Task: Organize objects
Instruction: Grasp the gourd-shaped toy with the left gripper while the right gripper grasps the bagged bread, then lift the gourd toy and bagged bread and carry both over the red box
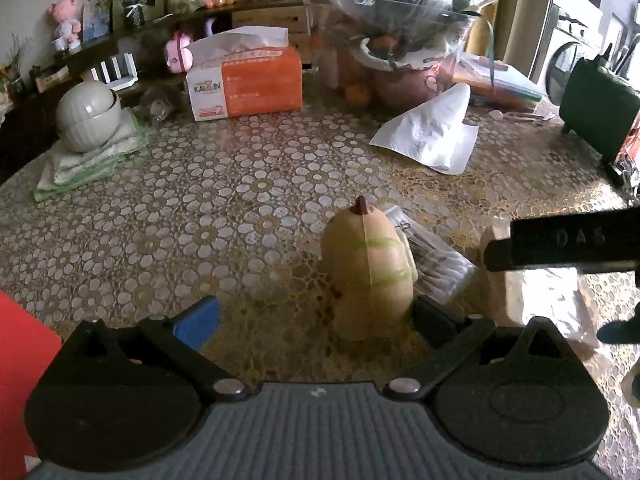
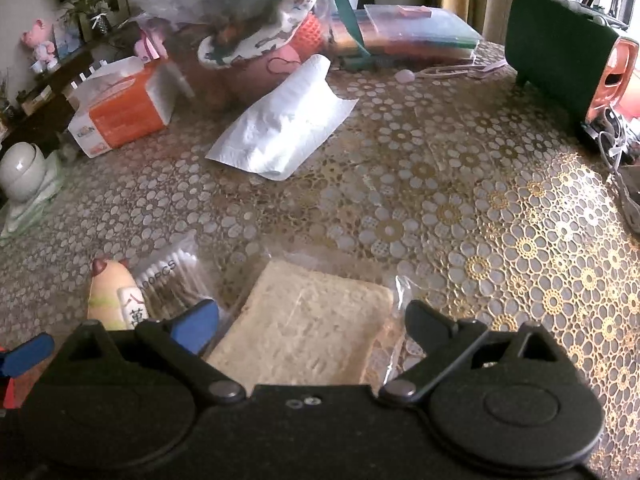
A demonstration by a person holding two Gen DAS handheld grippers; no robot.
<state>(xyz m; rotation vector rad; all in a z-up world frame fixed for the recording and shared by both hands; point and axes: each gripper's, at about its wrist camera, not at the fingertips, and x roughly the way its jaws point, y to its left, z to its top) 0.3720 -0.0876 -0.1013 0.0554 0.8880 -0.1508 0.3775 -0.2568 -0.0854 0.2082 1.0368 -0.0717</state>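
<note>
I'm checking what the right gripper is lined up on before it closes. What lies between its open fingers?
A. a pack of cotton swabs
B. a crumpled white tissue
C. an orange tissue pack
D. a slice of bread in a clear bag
D: in the right wrist view the bagged bread slice lies flat on the table between the spread fingers of the right gripper.

Shiny plastic and soft paper
The worktop (image 2: 460,200) cover looks glossy, the bread bag (image 2: 312,332) is clear plastic, and the tissue (image 2: 284,132) is crinkly paper.
</note>
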